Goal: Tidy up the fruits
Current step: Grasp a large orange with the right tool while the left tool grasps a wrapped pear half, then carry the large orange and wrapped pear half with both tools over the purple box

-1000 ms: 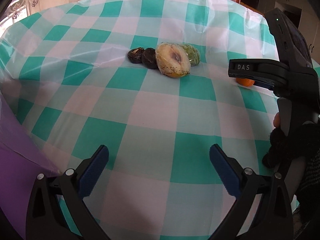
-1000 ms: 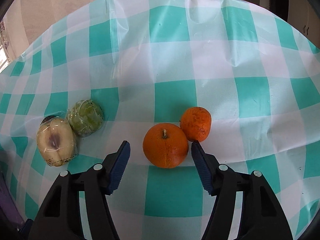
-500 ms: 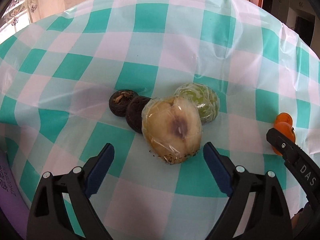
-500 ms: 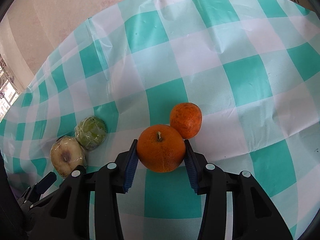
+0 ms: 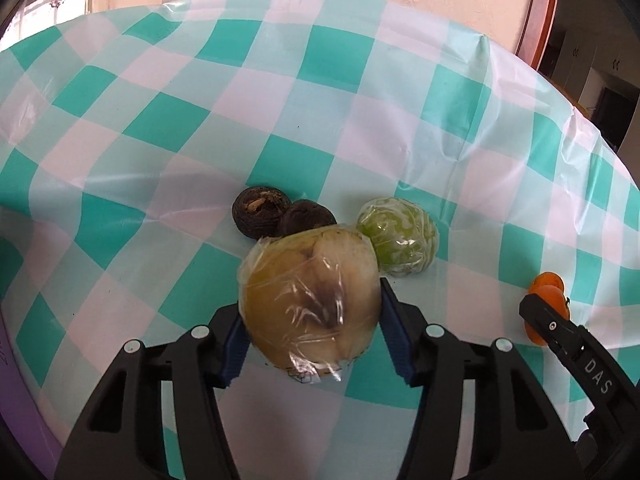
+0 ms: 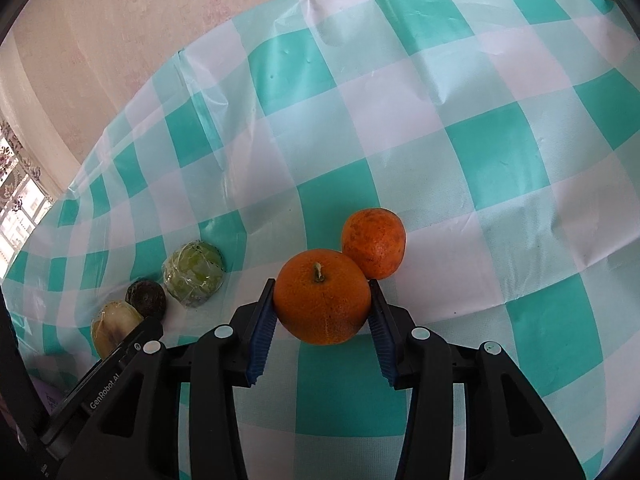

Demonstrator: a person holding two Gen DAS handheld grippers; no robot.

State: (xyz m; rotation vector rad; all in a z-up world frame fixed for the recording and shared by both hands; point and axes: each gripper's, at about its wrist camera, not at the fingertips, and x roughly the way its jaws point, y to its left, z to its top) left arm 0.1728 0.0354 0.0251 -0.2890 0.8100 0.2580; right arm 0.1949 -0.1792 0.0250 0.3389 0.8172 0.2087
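Note:
My left gripper [image 5: 310,334] is shut on a plastic-wrapped cut yellow fruit [image 5: 310,304], which also shows in the right wrist view [image 6: 108,330]. Behind it lie two dark round fruits [image 5: 260,212] and a wrapped green fruit [image 5: 398,242]. My right gripper [image 6: 322,320] is shut on a large orange [image 6: 322,302]. A smaller orange [image 6: 374,242] touches it at the back right. In the left wrist view the oranges [image 5: 546,292] show partly behind the right gripper's body.
The table carries a teal and white checked plastic cloth [image 6: 480,140]. A pale wall [image 6: 100,40] stands beyond its far edge. A purple object [image 5: 16,400] lies at the left edge. A doorway [image 5: 592,60] is at far right.
My left gripper moved forward and closed on the wrapped yellow fruit. My right gripper closed on the large orange a second ago and still holds it.

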